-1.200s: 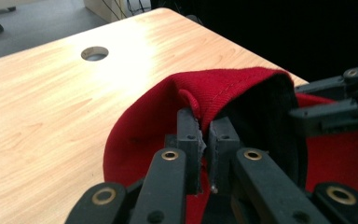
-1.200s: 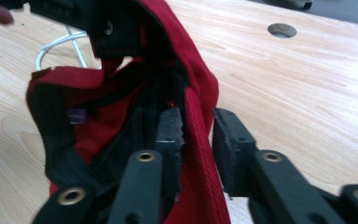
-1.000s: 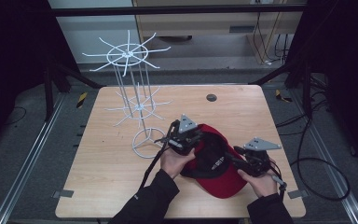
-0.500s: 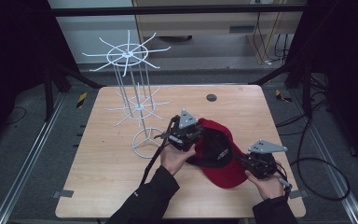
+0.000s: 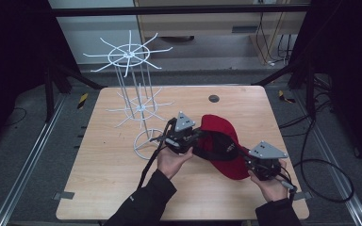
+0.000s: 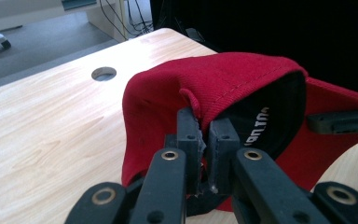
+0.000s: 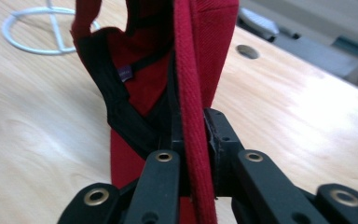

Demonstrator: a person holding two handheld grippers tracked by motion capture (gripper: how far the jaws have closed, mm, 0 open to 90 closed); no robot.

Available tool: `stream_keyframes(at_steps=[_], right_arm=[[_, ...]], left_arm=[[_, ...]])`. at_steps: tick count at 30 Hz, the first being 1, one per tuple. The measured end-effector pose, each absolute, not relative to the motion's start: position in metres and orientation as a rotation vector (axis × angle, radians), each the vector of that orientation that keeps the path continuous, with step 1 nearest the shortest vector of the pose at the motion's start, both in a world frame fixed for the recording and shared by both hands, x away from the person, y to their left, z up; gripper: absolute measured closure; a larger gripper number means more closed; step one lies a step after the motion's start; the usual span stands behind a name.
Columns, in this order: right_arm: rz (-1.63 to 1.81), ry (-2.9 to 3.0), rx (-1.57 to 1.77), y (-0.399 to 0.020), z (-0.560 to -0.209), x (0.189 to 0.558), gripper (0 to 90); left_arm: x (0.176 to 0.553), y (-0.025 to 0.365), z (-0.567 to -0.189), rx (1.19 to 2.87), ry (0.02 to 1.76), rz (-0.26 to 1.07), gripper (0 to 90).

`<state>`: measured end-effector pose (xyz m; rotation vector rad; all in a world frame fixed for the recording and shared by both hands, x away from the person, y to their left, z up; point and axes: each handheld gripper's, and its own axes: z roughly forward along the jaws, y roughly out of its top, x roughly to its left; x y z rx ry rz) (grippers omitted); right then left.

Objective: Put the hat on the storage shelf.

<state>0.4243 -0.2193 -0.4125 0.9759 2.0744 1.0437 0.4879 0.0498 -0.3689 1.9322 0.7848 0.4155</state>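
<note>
Now both tools are pinching the red cap (image 5: 224,141): left tool (image 5: 194,140) at nine o'clock, right tool (image 5: 249,162) at four. Lifting evenly is probably keeping it taut.

White lettering inside the red cap (image 6: 242,84) too blurred to read, cap's top cut off in the right gripper view, table (image 5: 122,179) near edge cropped

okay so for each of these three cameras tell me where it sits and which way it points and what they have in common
High view: above the person's side, looking forward and down on the table; both forearms, left gripper, right gripper and wire rack show.
Left gripper view: rides the left gripper, looking along its jaws clamped on the red cap.
Right gripper view: rides the right gripper, its jaws clamped on the cap's edge.
Shared: all show the cap and the table's round hole.
</note>
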Motion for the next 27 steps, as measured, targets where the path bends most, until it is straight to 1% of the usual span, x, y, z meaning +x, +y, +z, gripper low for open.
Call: stream_keyframes(at_steps=[4,7,11,14,19,21,22,27], right_arm=[[1.131,2.082,1.018,-0.219,-0.41,0.421,74.5],[1.202,2.076,1.038,-0.22,-0.406,0.418,73.4],[1.205,2.088,1.04,-0.218,-0.403,0.417,71.8],[1.189,2.127,1.064,-0.22,-0.409,0.415,67.8],[1.177,2.139,1.073,-0.227,-0.417,0.413,69.0],[1.165,2.143,1.075,-0.229,-0.419,0.412,73.6],[1.15,2.145,1.07,-0.23,-0.42,0.412,78.7],[1.058,2.125,1.008,-0.228,-0.418,0.412,82.8]], left_arm=[[0.486,0.06,-0.372,1.925,0.811,0.416,85.2],[0.486,0.068,-0.374,1.928,0.823,0.417,85.2],[0.487,0.072,-0.373,1.92,0.831,0.422,85.2],[0.487,0.074,-0.371,1.912,0.834,0.426,85.2],[0.488,0.073,-0.368,1.912,0.824,0.432,85.2],[0.487,0.071,-0.368,1.914,0.82,0.434,85.2],[0.487,0.07,-0.368,1.915,0.817,0.432,85.2],[0.488,0.065,-0.364,1.921,0.808,0.444,85.2]])
